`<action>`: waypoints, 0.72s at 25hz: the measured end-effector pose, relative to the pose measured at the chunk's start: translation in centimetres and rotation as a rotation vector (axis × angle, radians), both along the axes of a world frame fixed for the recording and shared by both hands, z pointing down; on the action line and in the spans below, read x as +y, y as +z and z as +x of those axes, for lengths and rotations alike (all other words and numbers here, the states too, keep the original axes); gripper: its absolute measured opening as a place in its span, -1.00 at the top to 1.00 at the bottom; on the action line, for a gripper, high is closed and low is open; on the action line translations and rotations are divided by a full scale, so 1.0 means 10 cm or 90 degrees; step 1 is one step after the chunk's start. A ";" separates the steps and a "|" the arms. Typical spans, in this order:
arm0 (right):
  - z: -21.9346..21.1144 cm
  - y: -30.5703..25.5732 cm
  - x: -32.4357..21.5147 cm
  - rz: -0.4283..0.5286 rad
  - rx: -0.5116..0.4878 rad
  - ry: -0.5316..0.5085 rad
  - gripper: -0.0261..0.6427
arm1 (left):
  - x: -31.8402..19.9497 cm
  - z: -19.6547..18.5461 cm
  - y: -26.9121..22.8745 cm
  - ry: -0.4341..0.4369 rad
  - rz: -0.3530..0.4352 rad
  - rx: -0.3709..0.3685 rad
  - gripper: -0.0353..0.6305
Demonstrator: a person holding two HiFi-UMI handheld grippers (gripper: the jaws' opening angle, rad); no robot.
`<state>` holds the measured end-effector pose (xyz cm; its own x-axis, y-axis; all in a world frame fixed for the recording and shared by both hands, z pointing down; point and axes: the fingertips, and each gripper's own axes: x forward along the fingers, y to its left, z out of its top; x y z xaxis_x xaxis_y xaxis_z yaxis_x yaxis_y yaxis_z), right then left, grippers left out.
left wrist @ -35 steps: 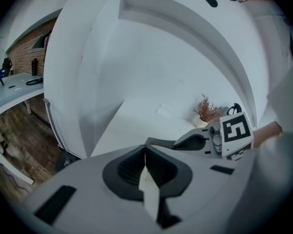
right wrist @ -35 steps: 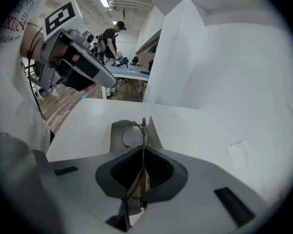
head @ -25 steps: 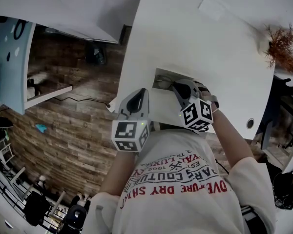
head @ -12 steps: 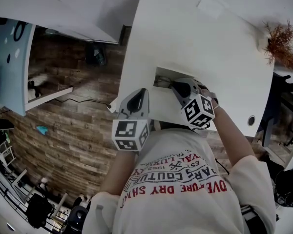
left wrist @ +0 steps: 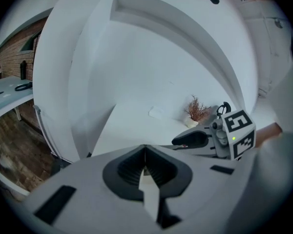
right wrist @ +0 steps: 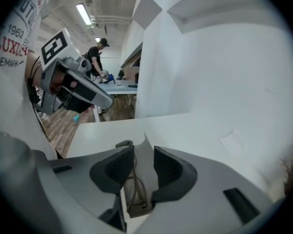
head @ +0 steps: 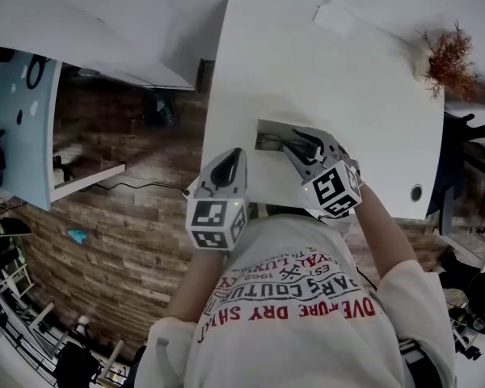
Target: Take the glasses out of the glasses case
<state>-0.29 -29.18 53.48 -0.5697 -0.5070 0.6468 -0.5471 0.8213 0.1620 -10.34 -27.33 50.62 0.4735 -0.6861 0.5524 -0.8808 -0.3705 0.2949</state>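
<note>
A white glasses case point(head: 264, 166) lies at the near edge of the white table point(head: 347, 87). My left gripper point(head: 236, 153) is shut on the case's thin white flap point(left wrist: 147, 186) and holds it at the left. Over the case's open end, my right gripper point(head: 297, 142) has its jaws opening. In the right gripper view, thin wire-framed glasses point(right wrist: 135, 193) lie in the case point(right wrist: 144, 152) below and between the right gripper's point(right wrist: 139, 162) spread pads, and the pads do not press on them. The left gripper view shows the right gripper point(left wrist: 191, 140) just ahead.
A dried plant point(head: 446, 55) stands at the table's far right, and a white sheet point(head: 346, 12) lies at the back. A cable hole point(head: 415, 191) is near the right front edge. Wooden floor point(head: 137, 208) drops away to the left. A person point(right wrist: 98, 52) stands far off.
My right gripper's jaws have gone from shut to spread, and it has lifted a little over the case. The left gripper has stayed where it was.
</note>
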 end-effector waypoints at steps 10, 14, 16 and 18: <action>0.31 -0.77 -0.20 -0.030 -0.201 0.288 0.88 | -0.38 0.22 -0.62 0.094 0.106 0.008 0.87; 0.51 -1.09 -0.22 0.026 -0.249 0.377 0.89 | -0.50 0.36 -0.91 0.123 0.148 0.014 0.87; 0.60 -1.24 -0.21 0.062 -0.260 0.415 0.89 | -0.53 0.43 -1.04 0.139 0.168 0.016 0.87; 0.66 -1.35 -0.19 0.097 -0.261 0.437 0.89 | -0.56 0.51 -1.16 0.155 0.190 0.018 0.87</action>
